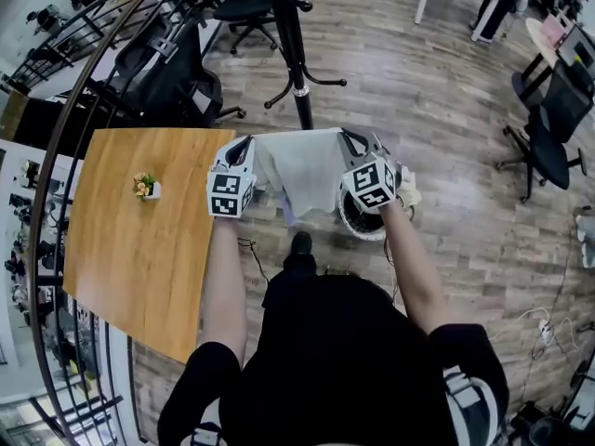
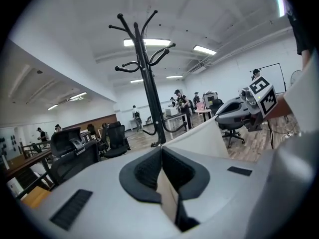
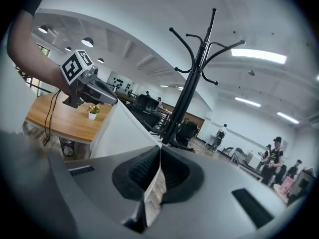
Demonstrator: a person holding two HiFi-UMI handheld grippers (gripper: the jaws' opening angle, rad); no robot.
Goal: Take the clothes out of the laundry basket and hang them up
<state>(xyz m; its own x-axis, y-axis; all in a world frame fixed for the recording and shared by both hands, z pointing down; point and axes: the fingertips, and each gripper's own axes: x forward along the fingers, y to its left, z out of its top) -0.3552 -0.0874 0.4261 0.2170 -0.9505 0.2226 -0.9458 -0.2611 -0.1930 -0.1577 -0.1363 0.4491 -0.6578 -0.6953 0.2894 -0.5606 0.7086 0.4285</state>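
Observation:
A white garment (image 1: 302,170) hangs spread between my two grippers, above a round white laundry basket (image 1: 358,223) on the floor. My left gripper (image 1: 244,147) is shut on its left top corner, and my right gripper (image 1: 351,139) is shut on the right top corner. In the left gripper view the cloth (image 2: 197,138) runs out from the pinched jaws of my left gripper (image 2: 162,153) toward the other gripper. The right gripper view shows the cloth (image 3: 117,131) clamped in my right gripper (image 3: 159,151). A black coat stand (image 1: 290,35) rises just beyond the garment.
A wooden table (image 1: 139,249) with a small potted plant (image 1: 145,187) lies at my left. Black office chairs (image 1: 172,77) stand behind the table and at the right (image 1: 548,128). A cable and power strip (image 1: 544,328) lie on the floor at right.

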